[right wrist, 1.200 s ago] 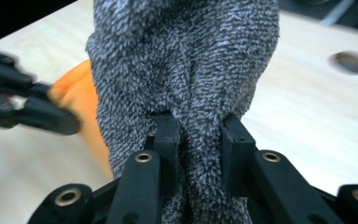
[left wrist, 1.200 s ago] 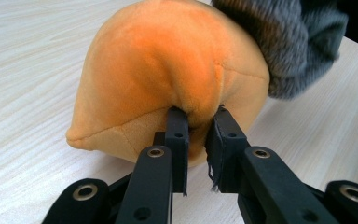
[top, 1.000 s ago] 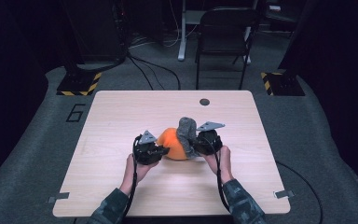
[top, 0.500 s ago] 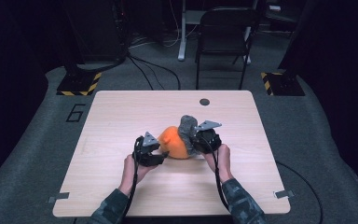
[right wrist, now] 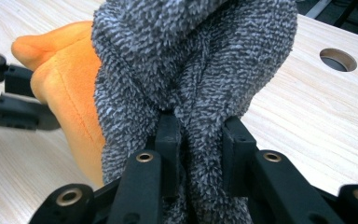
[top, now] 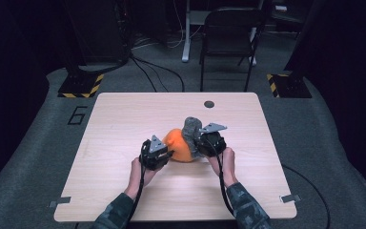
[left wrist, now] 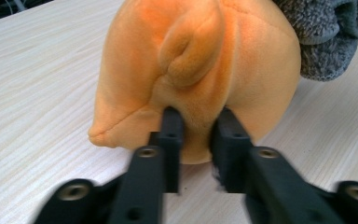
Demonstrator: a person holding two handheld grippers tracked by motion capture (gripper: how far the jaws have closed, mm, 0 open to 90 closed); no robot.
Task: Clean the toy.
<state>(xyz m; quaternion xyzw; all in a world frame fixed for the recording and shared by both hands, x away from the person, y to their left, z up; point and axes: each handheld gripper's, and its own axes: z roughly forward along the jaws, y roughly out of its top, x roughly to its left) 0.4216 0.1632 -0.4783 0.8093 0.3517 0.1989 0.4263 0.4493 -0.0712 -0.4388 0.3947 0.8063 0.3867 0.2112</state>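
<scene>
An orange plush toy (top: 178,145) lies in the middle of the wooden table (top: 124,114), with a fuzzy grey sock (top: 190,130) draped over its right side. My left gripper (top: 168,154) comes from the toy's left. Its jaws have just been closing and now pinch a fold of the orange plush (left wrist: 200,70), as the left gripper view (left wrist: 198,123) shows. My right gripper (top: 198,145) is shut on a bunch of the grey sock (right wrist: 191,60), its fingertips (right wrist: 168,130) sunk in the pile. The left gripper (right wrist: 14,98) also appears there beside the orange toy (right wrist: 60,70).
A round cable hole (top: 209,104) is in the table's far edge. Behind the table stand a black chair (top: 228,43) and two yellow-black striped bases (top: 81,86). A "6" (top: 77,115) is marked on the grey floor mat at the left.
The left gripper has edged a little to the right against the orange toy. The right gripper and the sock have stayed where they were.
</scene>
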